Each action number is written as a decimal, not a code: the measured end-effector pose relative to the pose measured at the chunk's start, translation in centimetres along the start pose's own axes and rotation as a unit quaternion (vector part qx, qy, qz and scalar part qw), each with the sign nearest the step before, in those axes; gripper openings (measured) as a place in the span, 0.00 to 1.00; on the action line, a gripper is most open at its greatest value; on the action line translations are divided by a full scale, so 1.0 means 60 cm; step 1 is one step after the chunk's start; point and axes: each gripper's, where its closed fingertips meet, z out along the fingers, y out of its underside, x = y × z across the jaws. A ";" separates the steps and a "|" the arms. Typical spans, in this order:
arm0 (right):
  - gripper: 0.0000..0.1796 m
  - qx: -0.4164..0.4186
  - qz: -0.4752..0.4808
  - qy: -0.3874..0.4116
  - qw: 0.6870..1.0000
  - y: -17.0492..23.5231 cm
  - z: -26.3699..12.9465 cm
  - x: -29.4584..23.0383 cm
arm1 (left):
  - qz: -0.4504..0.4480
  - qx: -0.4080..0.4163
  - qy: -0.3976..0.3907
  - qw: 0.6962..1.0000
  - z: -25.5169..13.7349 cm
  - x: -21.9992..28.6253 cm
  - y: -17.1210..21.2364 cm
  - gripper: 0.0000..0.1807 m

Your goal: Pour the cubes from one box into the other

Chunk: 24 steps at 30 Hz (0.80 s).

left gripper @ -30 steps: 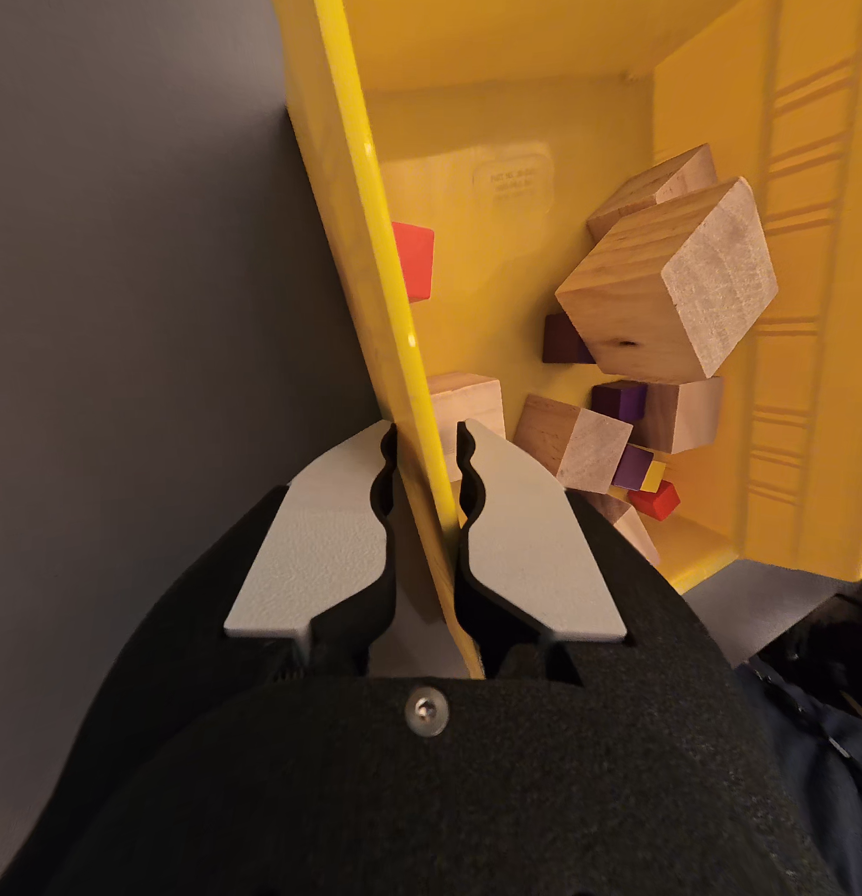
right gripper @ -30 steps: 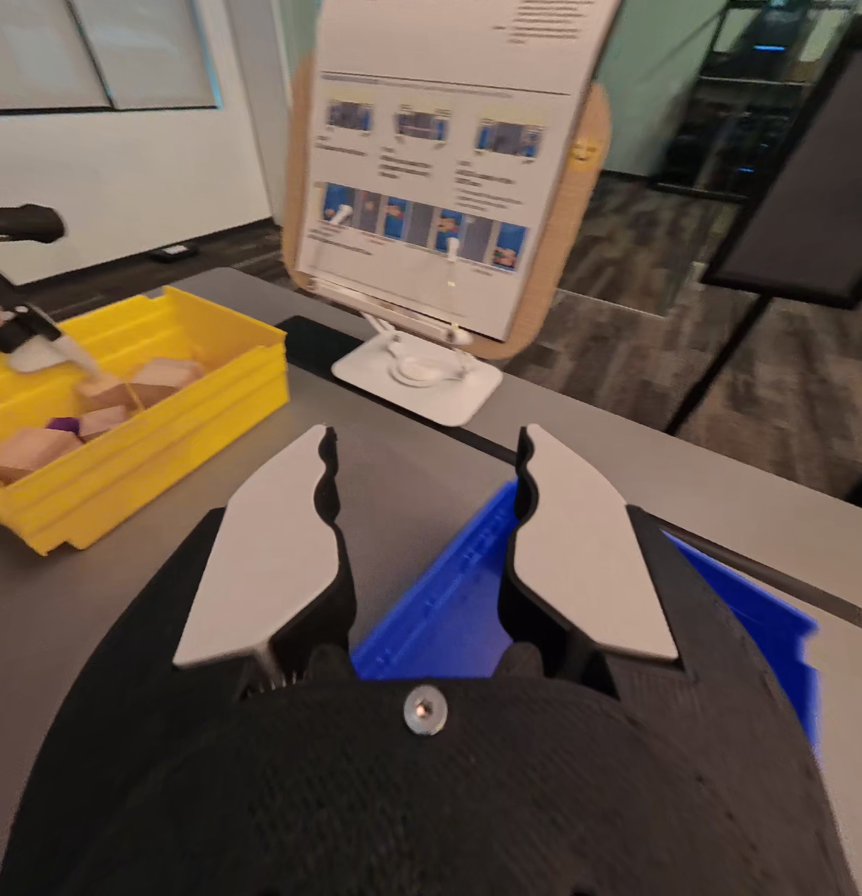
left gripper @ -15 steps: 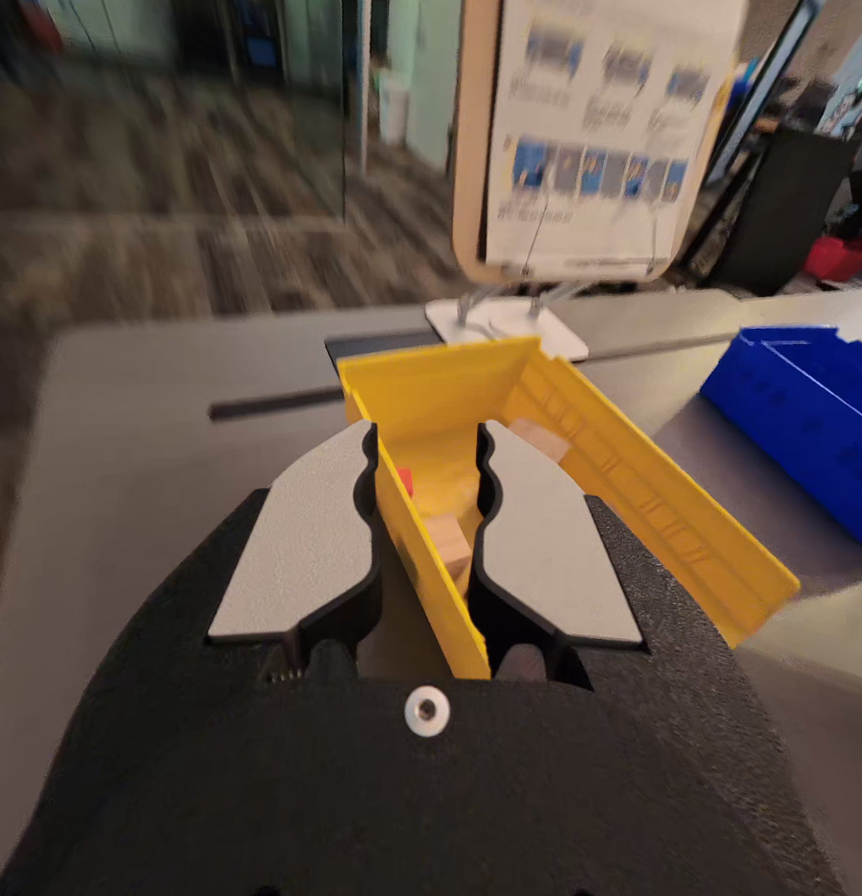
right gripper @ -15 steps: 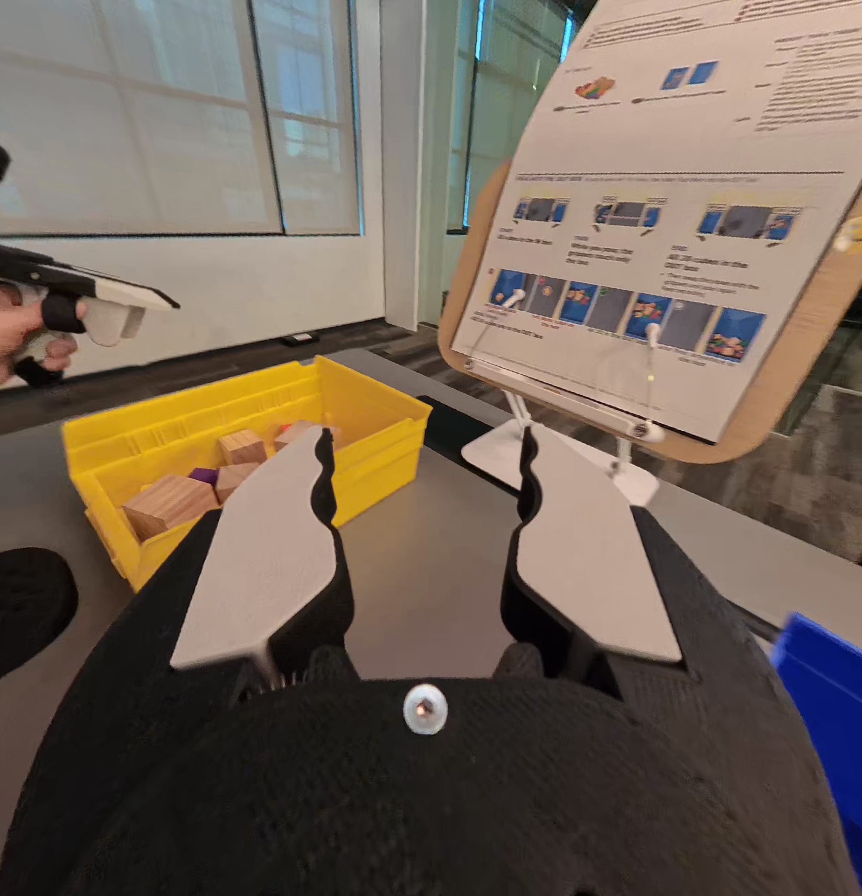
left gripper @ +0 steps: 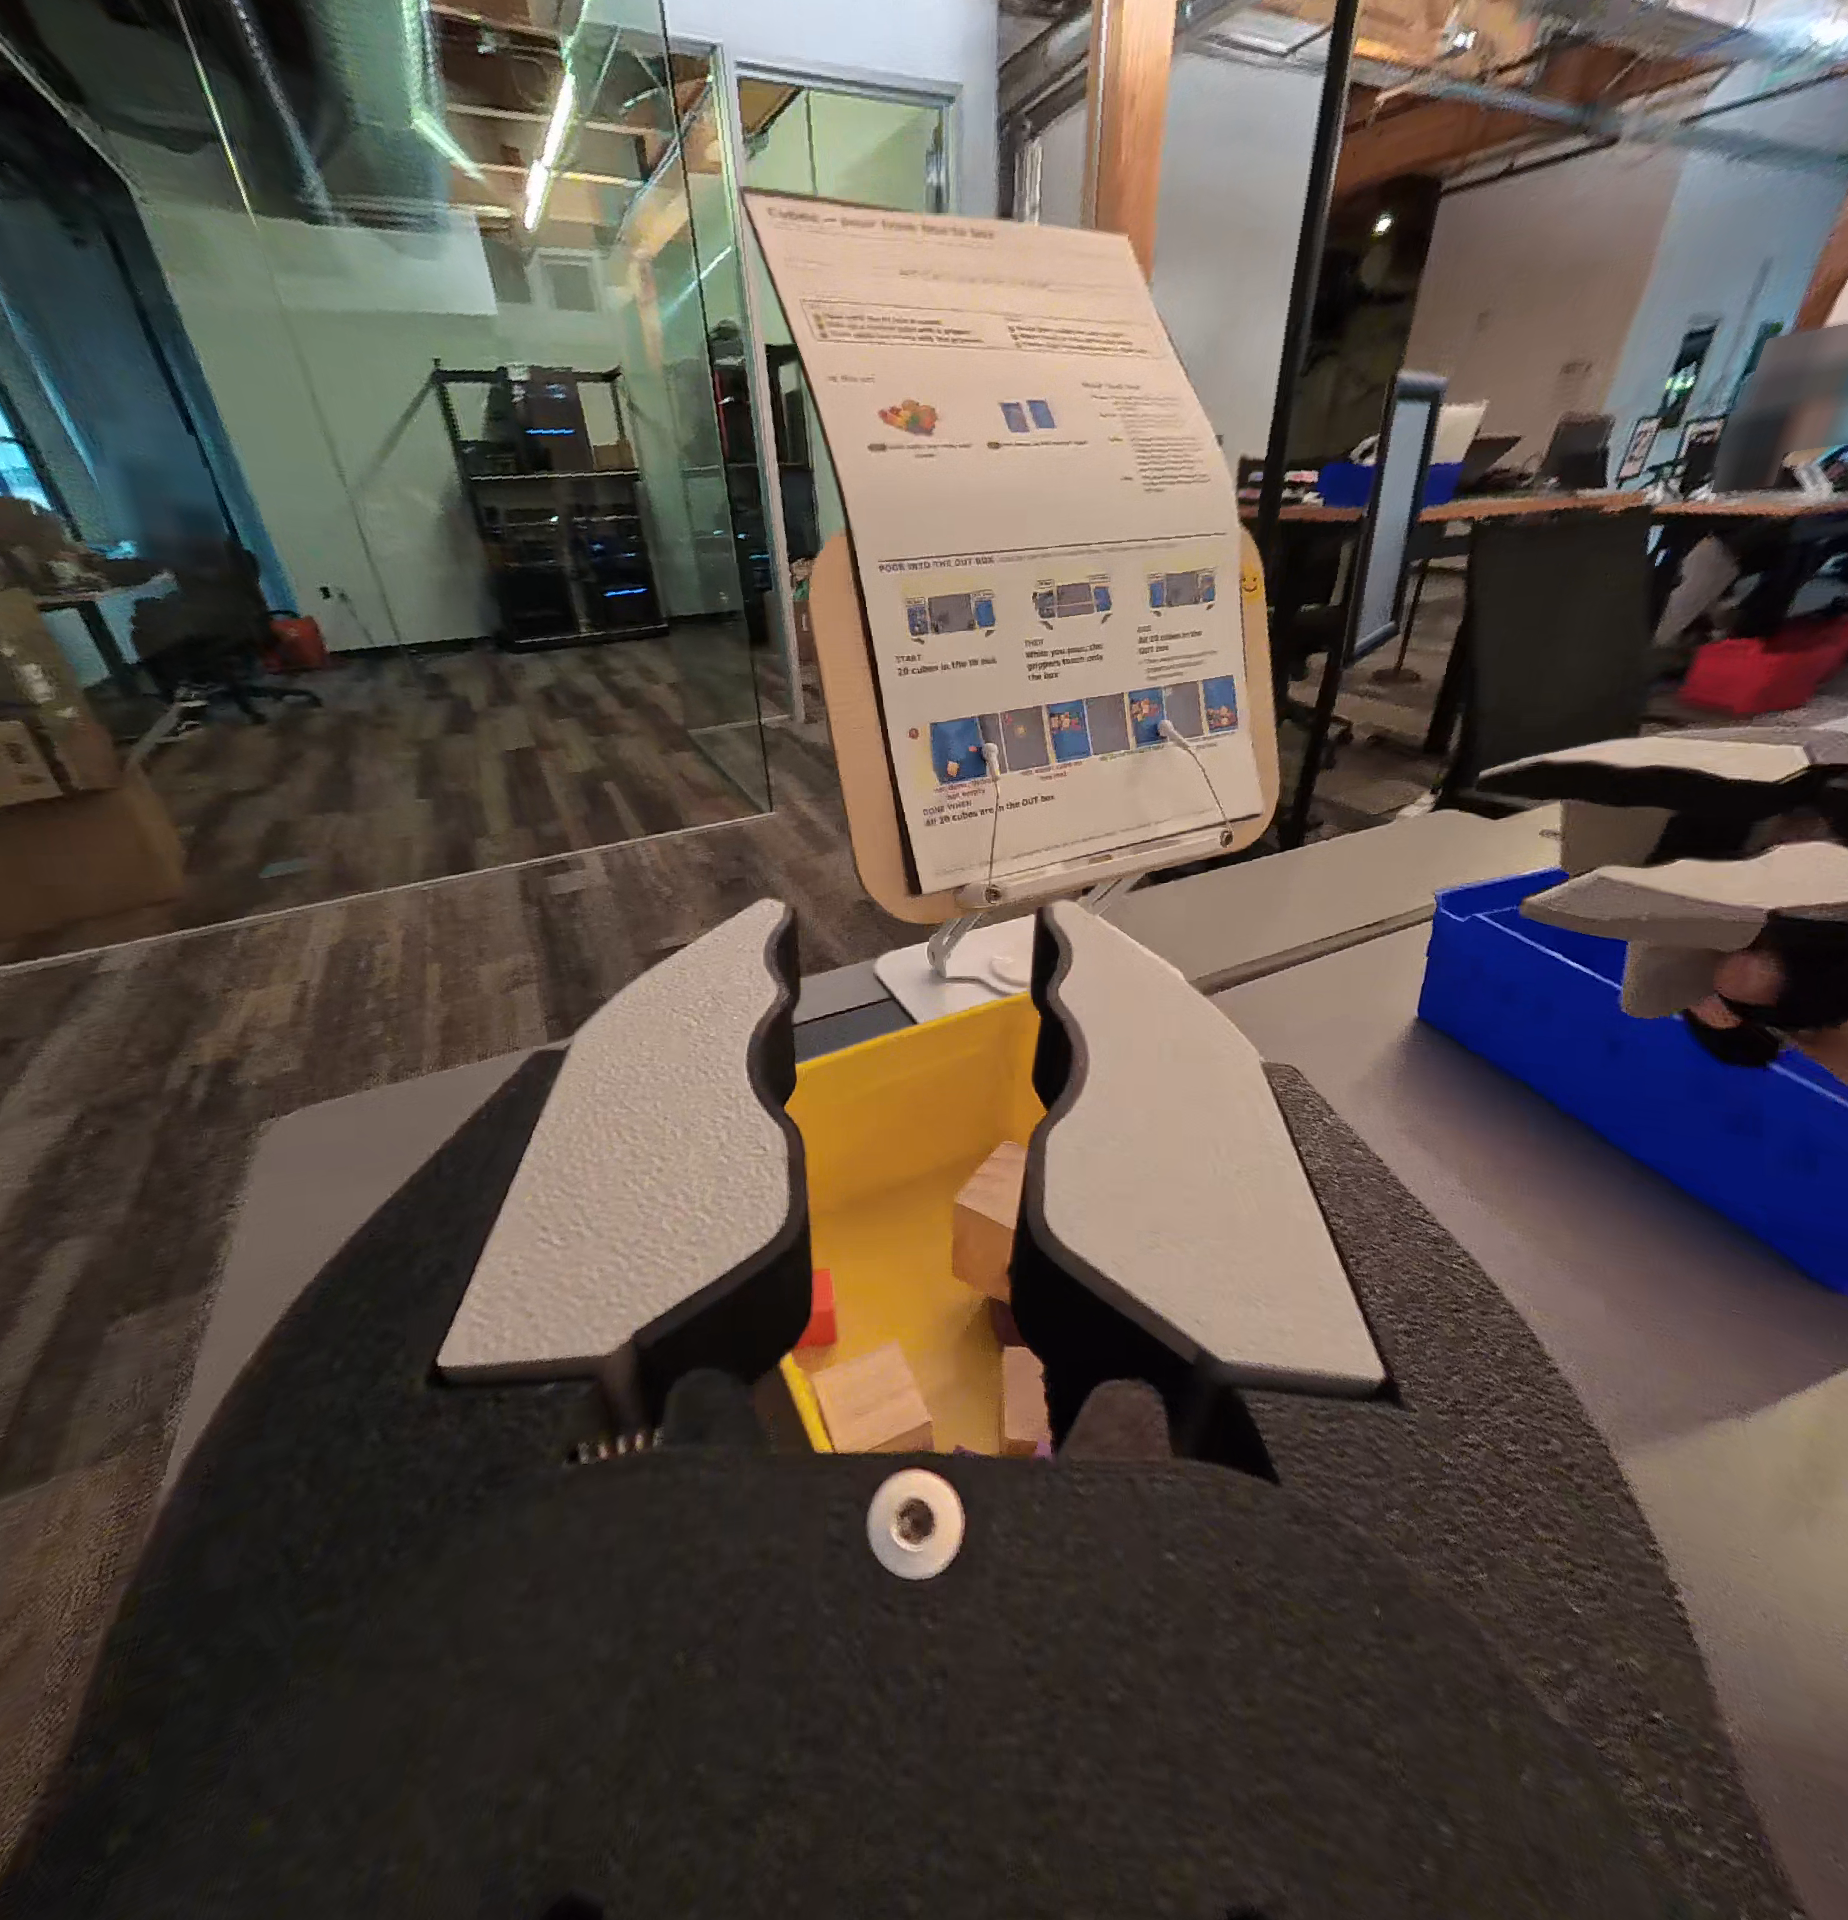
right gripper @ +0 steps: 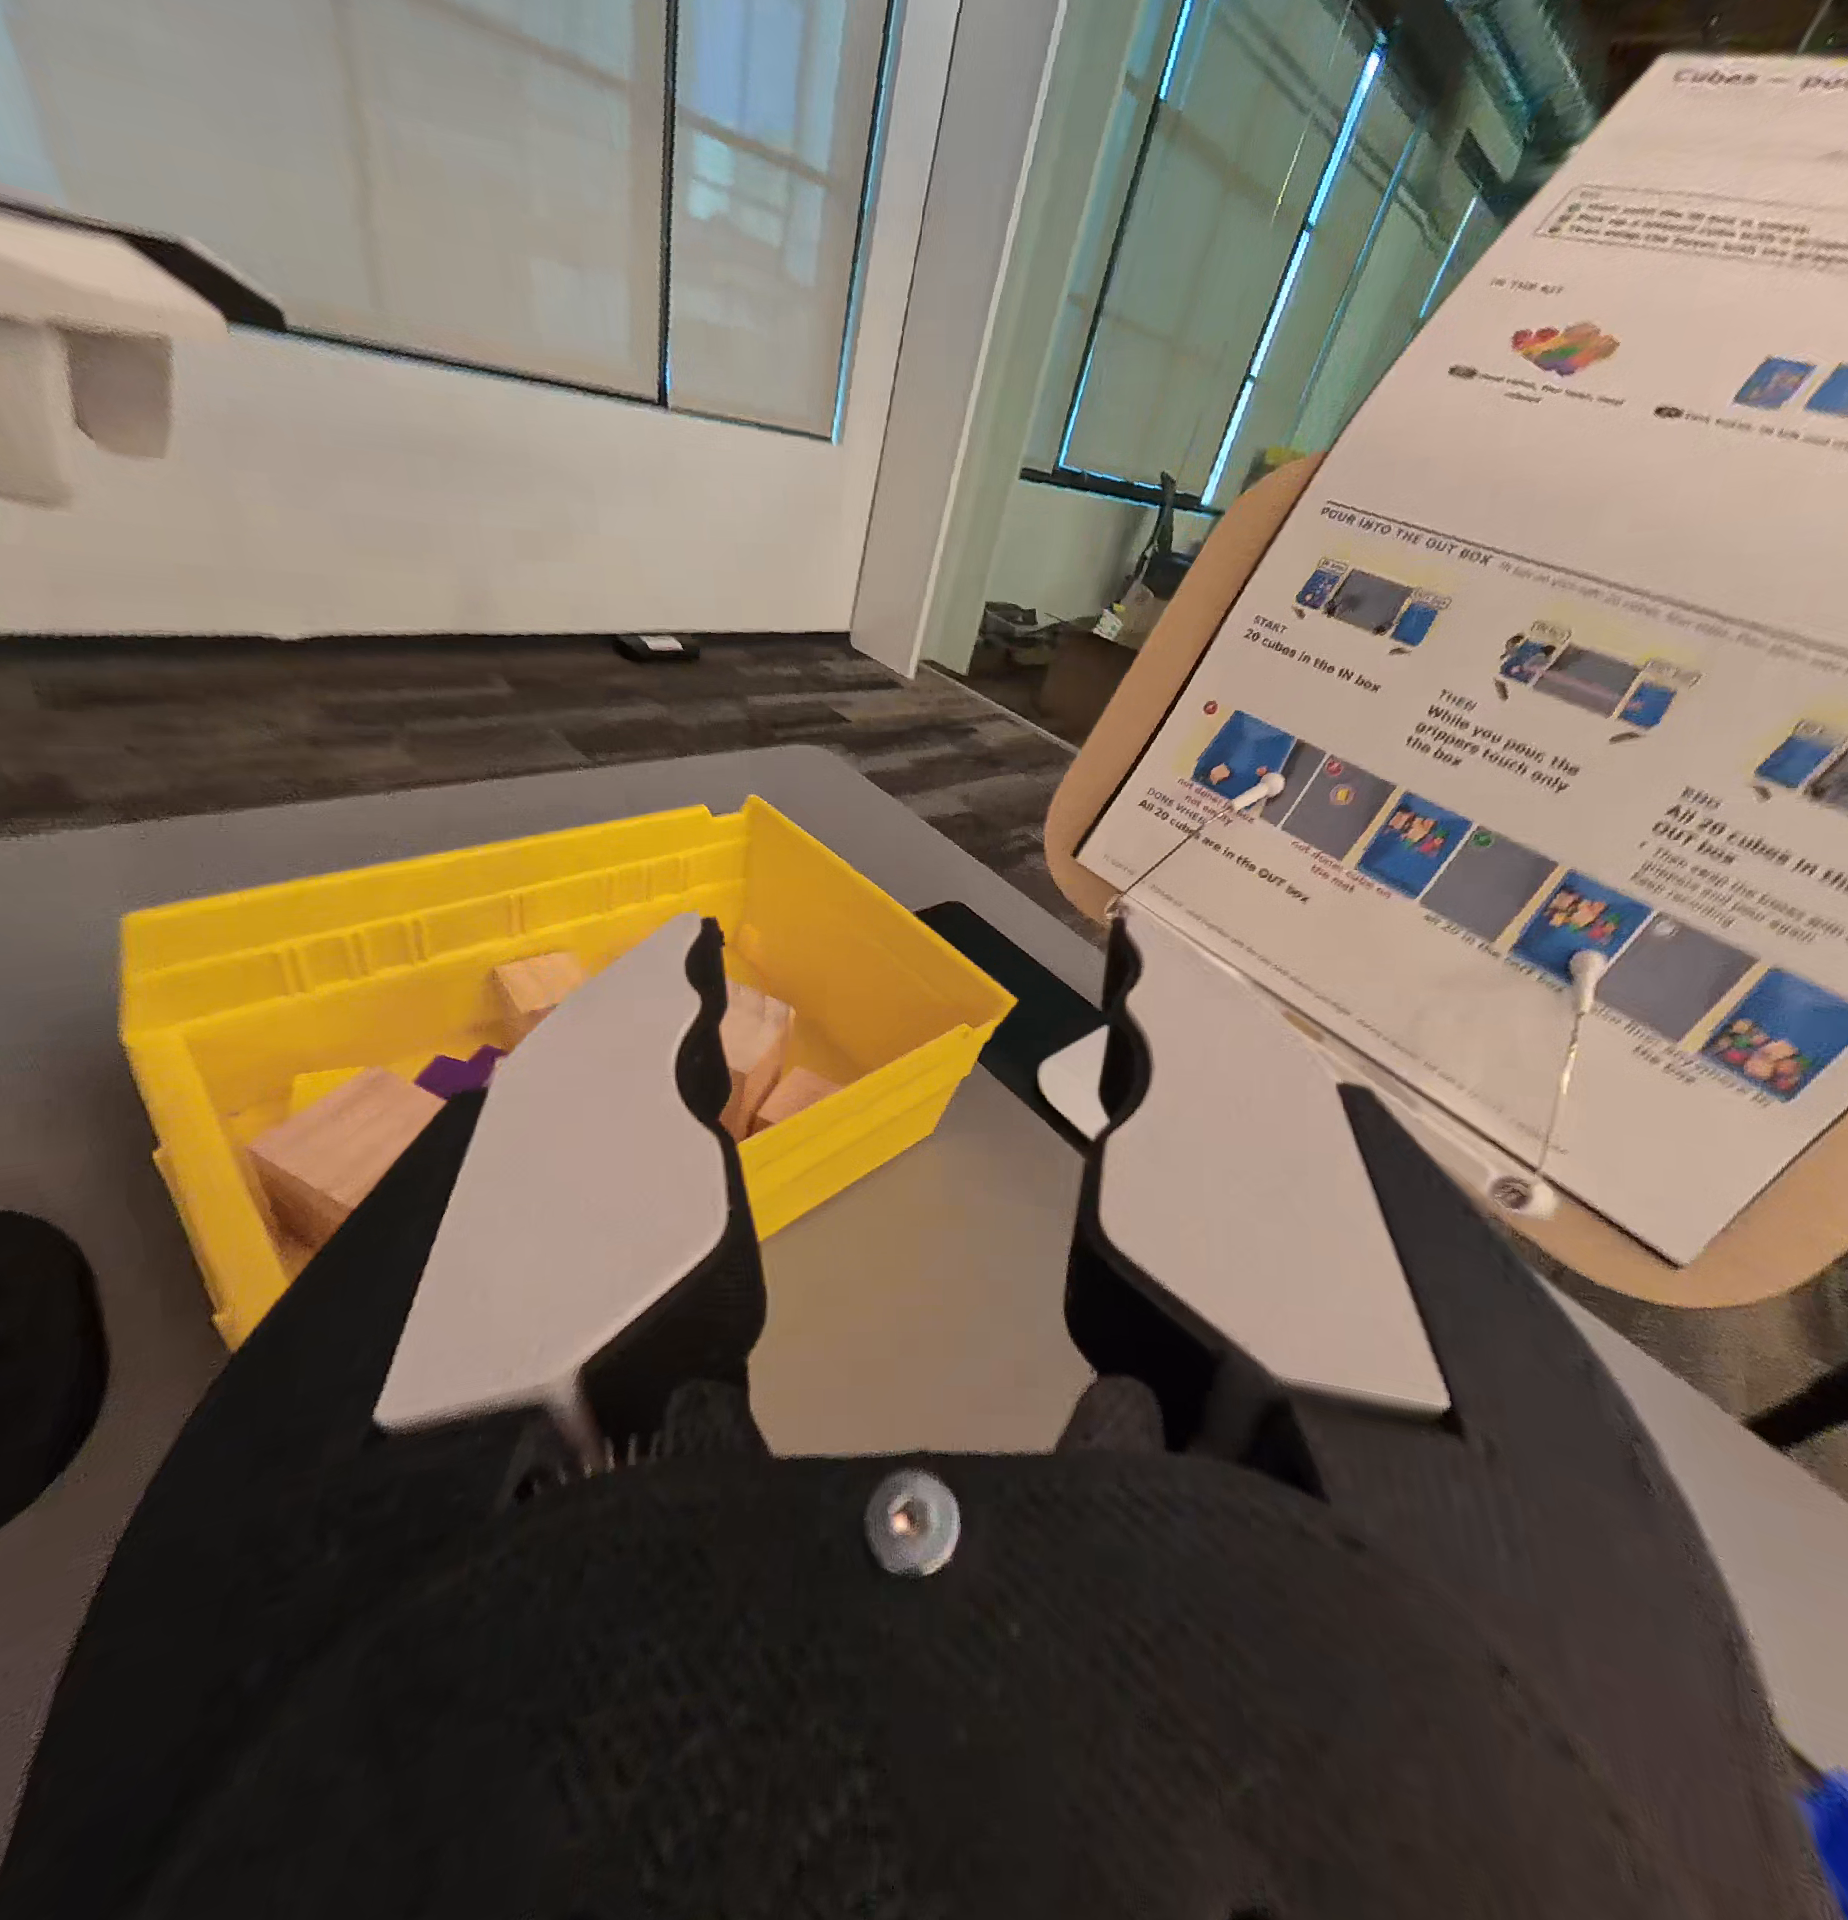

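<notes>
The yellow box point(left gripper: 904, 1117) sits flat on the grey table, holding several wooden cubes point(left gripper: 987, 1210) and a red cube point(left gripper: 818, 1322). My left gripper point(left gripper: 915, 930) is open and empty just above the box's near end, touching nothing. In the right wrist view the yellow box point(right gripper: 847, 997) stands left of centre with wooden cubes point(right gripper: 328, 1143) and a purple cube point(right gripper: 452, 1072) inside. My right gripper point(right gripper: 909, 930) is open and empty, above bare table beside the box. The blue box point(left gripper: 1626, 1091) stands at the right, with the right gripper point(left gripper: 1689, 842) over it.
An instruction sheet on a stand point(left gripper: 1034, 623) stands at the table's back edge, also shown in the right wrist view point(right gripper: 1522, 779). The grey table point(right gripper: 899, 1247) lies between the boxes. A corner of the blue box point(right gripper: 1845, 1844) shows bottom right. The left gripper's white handle point(right gripper: 68, 343) is at upper left.
My left gripper let go of the yellow box's wall, opened, and rose and tilted up. The box now rests flat. My right gripper swung left from the blue box toward the yellow one.
</notes>
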 end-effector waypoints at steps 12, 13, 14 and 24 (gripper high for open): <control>0.29 -0.059 0.111 0.005 0.992 0.019 0.020 0.047 | -0.020 -0.232 -0.067 0.970 0.056 -0.028 0.114 0.23; 0.29 -0.080 0.106 0.007 0.991 0.031 0.022 0.052 | -0.019 -0.248 -0.063 0.966 0.062 -0.034 0.127 0.23; 0.29 -0.098 0.096 0.016 0.990 0.042 0.023 0.058 | -0.022 -0.259 -0.060 0.964 0.066 -0.042 0.138 0.23; 0.29 -0.198 0.081 0.069 0.974 0.126 -0.002 0.109 | -0.216 -0.416 -0.050 0.882 0.062 -0.083 0.298 0.13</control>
